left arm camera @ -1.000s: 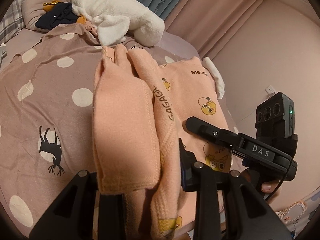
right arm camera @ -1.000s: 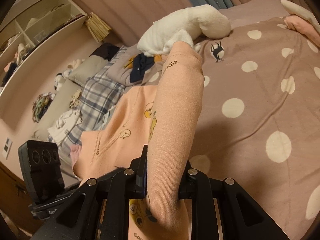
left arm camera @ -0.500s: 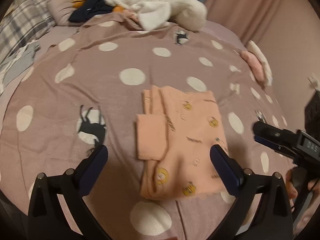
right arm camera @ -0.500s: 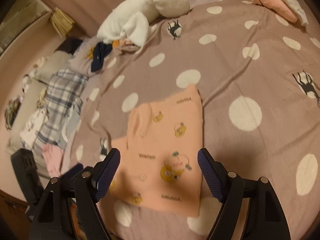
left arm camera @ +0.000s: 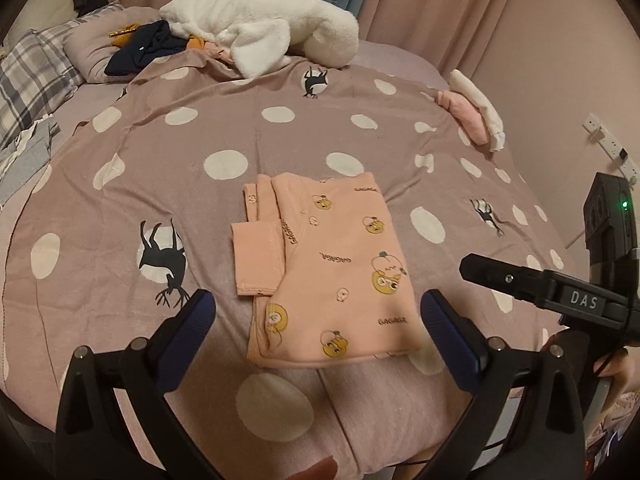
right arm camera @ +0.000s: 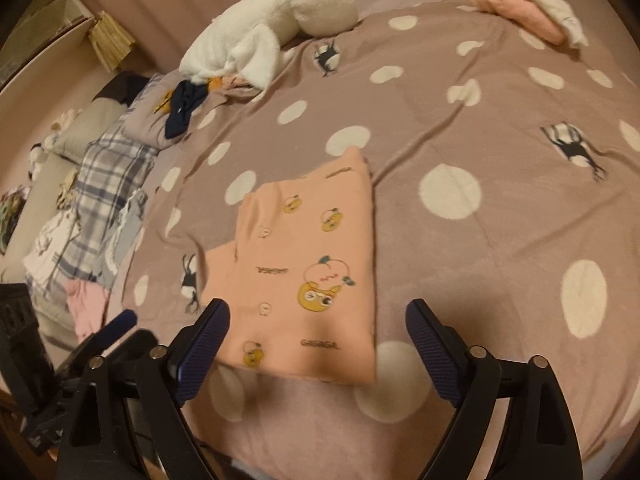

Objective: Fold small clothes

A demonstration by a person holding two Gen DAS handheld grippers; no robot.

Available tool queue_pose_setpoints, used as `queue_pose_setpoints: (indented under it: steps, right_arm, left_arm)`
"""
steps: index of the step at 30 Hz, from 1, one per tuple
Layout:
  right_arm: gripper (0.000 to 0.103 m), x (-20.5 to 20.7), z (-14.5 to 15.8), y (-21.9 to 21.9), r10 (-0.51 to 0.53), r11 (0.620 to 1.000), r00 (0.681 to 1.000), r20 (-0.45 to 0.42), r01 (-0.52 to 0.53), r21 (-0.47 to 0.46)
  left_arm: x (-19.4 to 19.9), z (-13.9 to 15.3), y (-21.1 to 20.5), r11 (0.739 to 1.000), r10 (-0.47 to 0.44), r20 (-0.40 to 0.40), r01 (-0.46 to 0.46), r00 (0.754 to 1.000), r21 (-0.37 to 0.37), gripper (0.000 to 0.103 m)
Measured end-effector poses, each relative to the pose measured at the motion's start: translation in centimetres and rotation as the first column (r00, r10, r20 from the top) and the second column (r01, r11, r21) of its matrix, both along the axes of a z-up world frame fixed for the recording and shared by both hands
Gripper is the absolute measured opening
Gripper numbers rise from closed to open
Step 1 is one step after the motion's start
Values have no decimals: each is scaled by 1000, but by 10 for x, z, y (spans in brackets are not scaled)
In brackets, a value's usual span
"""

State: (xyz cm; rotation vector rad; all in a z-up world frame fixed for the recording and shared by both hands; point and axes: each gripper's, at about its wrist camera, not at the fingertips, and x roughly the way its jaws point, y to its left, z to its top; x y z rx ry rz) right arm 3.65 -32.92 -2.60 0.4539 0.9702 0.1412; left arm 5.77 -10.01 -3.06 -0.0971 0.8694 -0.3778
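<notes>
Released peach garment now lies lengthwise toward the pillows.

Dim, warm indoor light w/ a pinkish-brown cast in both views; no direct lamp in shot. Light spreads fairly even over the bed cover, dropping off twd the lower edge, where the left tool and right tool read as near-black silhouettes. Soft shadows only: a faint one along the near edge of the peach garment. No strong glare; a small green LED glows at right. Heavy fisheye: bed bulges, curtains bend, black vignette in corners. Left view fairly sharp in the middle. Right view softer, motion blur esp. at lower left and the garment's near edge.
</notes>
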Motion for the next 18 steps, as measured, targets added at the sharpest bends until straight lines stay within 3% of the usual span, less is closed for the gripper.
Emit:
queue_pose_setpoints:
  steps: [6, 14, 18]
  right_arm:
    - [102, -14, 2, 4, 1, 1000, 1000, 3, -1, -19]
    - [102, -41, 7, 25, -66, 989, 991, 113, 80, -121]
    - [102, -46, -4, 35, -48, 987, 993, 108, 64, -150]
  left_arm:
    - [-12, 0, 4, 999, 30, 26, -31, 999, 21, 103]
    - [-37, -6, 9, 995, 49, 111, -58, 993, 80, 103]
    - [-46, -12, 17, 1000, 12, 114, -15, 993, 25, 103]
